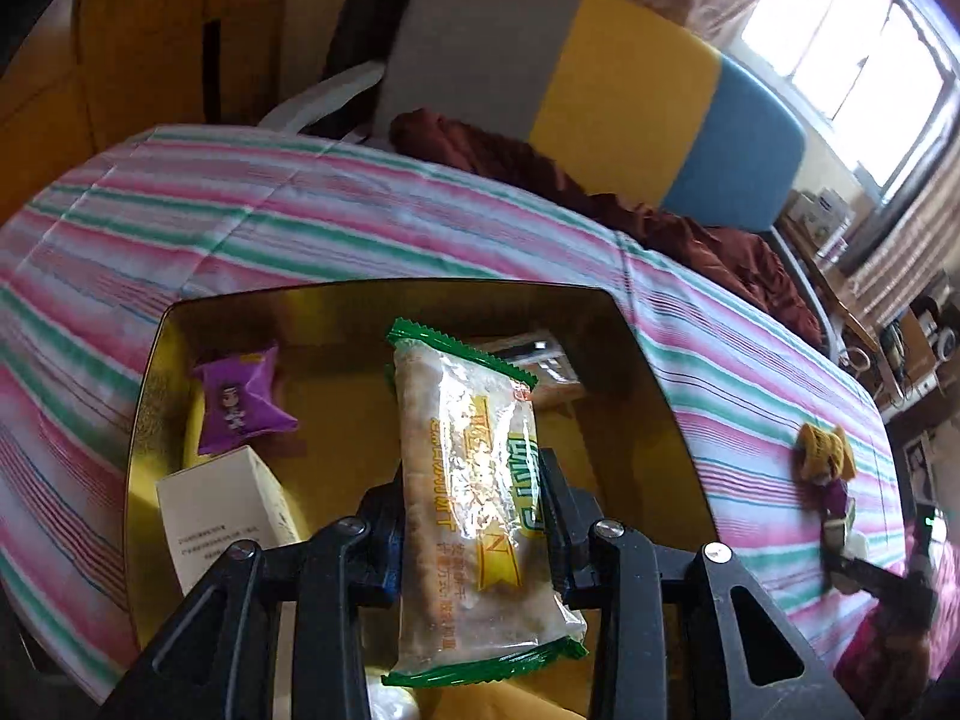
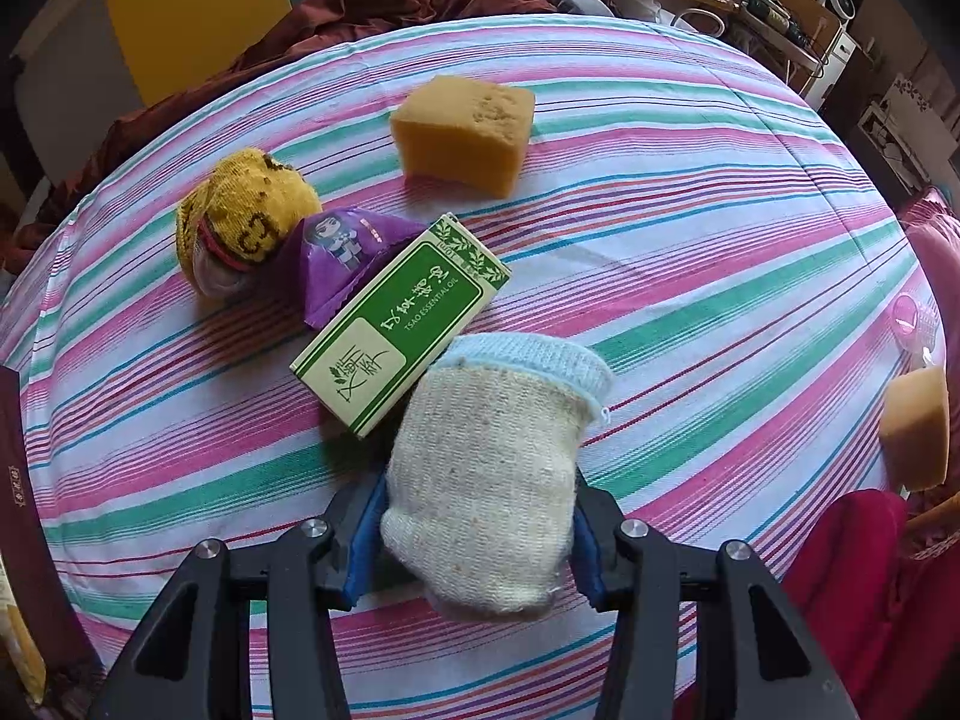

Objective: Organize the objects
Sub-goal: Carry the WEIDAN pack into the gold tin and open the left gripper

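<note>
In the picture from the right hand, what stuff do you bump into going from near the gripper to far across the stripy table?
cream sock held in the right gripper → green box → purple snack packet → yellow sock ball → orange sponge

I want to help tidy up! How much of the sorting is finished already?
Some is done: a purple snack packet and a white box already lie in the gold tin. In hand: the left gripper holds a cracker packet over the tin, and the right gripper grips a rolled cream sock. Left on the table: a yellow sock, another purple packet, a green box and a sponge.
</note>
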Action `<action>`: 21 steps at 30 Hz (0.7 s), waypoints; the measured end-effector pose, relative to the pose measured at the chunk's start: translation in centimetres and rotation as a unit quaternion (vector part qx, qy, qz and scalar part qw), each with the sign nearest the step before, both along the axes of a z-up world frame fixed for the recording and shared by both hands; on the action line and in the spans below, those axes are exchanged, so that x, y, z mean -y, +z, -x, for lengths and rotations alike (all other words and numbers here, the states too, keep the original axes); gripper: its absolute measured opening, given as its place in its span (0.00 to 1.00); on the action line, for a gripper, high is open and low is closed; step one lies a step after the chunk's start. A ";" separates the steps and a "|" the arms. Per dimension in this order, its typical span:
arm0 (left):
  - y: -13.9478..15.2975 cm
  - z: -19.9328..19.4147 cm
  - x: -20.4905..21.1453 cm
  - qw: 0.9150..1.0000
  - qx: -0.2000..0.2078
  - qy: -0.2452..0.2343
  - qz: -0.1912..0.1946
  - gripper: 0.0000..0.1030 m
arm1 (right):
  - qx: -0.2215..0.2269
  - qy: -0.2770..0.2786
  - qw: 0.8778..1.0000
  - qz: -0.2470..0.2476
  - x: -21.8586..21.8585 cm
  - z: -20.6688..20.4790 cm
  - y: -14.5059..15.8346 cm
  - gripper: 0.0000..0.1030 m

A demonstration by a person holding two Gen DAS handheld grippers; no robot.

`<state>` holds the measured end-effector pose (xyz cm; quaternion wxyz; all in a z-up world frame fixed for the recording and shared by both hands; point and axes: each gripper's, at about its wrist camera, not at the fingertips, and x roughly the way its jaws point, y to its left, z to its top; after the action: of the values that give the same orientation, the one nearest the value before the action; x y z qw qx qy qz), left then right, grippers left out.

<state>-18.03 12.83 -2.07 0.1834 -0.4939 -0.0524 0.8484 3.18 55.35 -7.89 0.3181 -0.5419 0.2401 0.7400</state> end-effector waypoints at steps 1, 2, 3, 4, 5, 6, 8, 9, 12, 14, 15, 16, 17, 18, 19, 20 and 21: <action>-0.7 0.9 0.6 1.000 0.011 0.013 0.002 0.35 | 0.000 0.001 1.000 0.000 0.0 0.1 0.0 0.50; -1.2 1.6 1.0 1.000 0.018 0.020 0.005 0.35 | 0.000 0.001 1.000 0.000 0.1 0.1 0.1 0.50; -1.8 2.4 1.3 0.999 0.025 0.029 0.009 0.35 | -0.001 0.001 1.000 0.001 0.1 0.2 0.1 0.50; -2.3 2.9 1.6 0.999 0.031 0.039 0.013 0.35 | -0.001 0.001 1.000 0.001 0.1 0.3 0.1 0.50; -2.7 3.4 1.9 0.998 0.035 0.046 0.016 0.35 | 0.000 0.002 1.000 0.001 0.1 0.4 0.1 0.50; -3.0 3.8 2.1 0.998 0.037 0.055 0.019 0.35 | 0.000 0.002 1.000 0.000 0.1 0.4 0.1 0.50; -3.4 4.5 2.6 0.996 0.041 0.069 0.026 0.36 | 0.001 0.003 1.000 0.000 0.2 0.6 0.2 0.50; -3.4 4.7 2.7 0.996 0.038 0.070 0.027 0.37 | 0.001 0.003 1.000 0.000 0.2 0.9 0.1 0.50; -2.7 4.1 3.1 0.997 0.019 0.068 0.037 0.36 | 0.002 0.004 1.000 -0.002 0.2 1.0 0.2 0.50; -1.7 3.0 3.3 0.997 -0.007 0.063 0.037 0.36 | 0.002 0.004 1.000 -0.002 0.2 1.1 0.2 0.50; -1.1 2.2 3.5 0.997 -0.024 0.062 0.041 0.37 | 0.002 0.004 1.000 -0.002 -0.1 1.2 0.1 0.50; -0.5 1.4 3.5 0.996 -0.040 0.059 0.044 0.37 | 0.001 0.004 1.000 -0.002 -0.1 1.3 0.2 0.50; 0.1 0.2 3.6 0.996 -0.055 0.054 0.044 0.38 | 0.001 0.004 1.000 -0.001 0.0 1.4 0.2 0.50; 0.4 -0.6 3.6 0.996 -0.065 0.050 0.043 0.39 | 0.001 0.004 1.000 -0.001 0.0 1.5 0.2 0.50; 0.8 -1.6 3.6 0.995 -0.076 0.046 0.046 0.40 | 0.001 0.005 1.000 -0.001 0.0 1.6 0.3 0.50; 1.1 -2.9 3.5 0.994 -0.089 0.042 0.052 0.41 | 0.001 0.006 1.000 -0.002 0.1 1.7 0.3 0.50; 1.4 -4.1 3.5 0.992 -0.102 0.037 0.057 0.41 | 0.001 0.008 1.000 -0.002 0.2 1.9 0.3 0.50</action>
<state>-13.94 9.30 -0.67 0.1278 -0.4126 -0.0028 0.9019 1.31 55.17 -7.55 0.3128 -0.5439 0.2341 0.7426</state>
